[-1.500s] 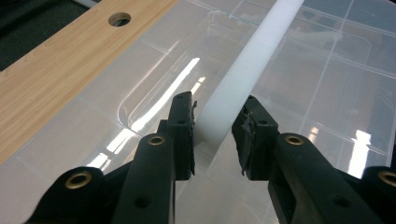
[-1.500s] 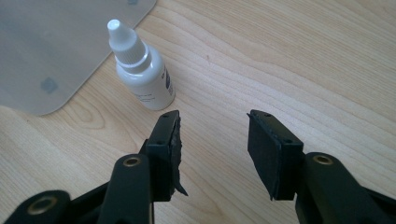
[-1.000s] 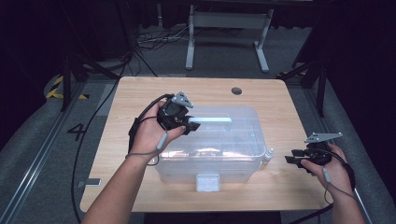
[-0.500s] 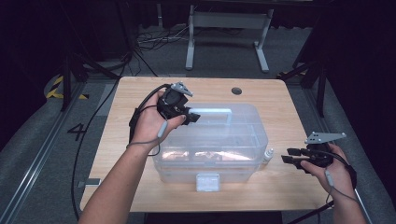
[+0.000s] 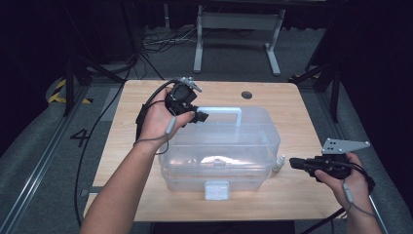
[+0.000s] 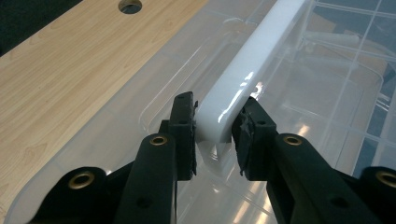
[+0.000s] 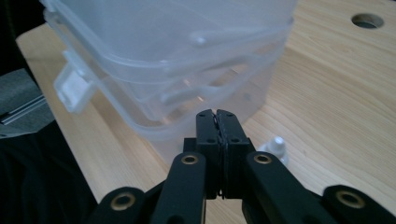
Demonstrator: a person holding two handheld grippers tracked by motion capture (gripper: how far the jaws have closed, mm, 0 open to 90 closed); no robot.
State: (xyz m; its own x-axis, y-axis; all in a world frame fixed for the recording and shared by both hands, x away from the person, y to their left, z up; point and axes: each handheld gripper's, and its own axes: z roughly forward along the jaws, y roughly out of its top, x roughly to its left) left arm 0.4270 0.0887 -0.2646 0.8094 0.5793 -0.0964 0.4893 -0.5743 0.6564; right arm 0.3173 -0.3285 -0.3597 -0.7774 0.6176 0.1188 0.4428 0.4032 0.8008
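The clear box (image 5: 221, 151) sits in the middle of the desk (image 5: 292, 105). The left gripper (image 6: 215, 128) pinches its white handle (image 6: 247, 70), likely to lift it. The right gripper (image 7: 217, 123), just squeezed together with nothing inside, waits beside the box.

Clear box (image 5: 229, 146), white handle (image 6: 247, 70), black claws.

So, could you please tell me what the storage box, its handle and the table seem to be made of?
Storage box: clear, glossy plastic, probably; contents show through. Handle: opaque white plastic with shiny highlights. Table: light wood grain, possibly laminate.
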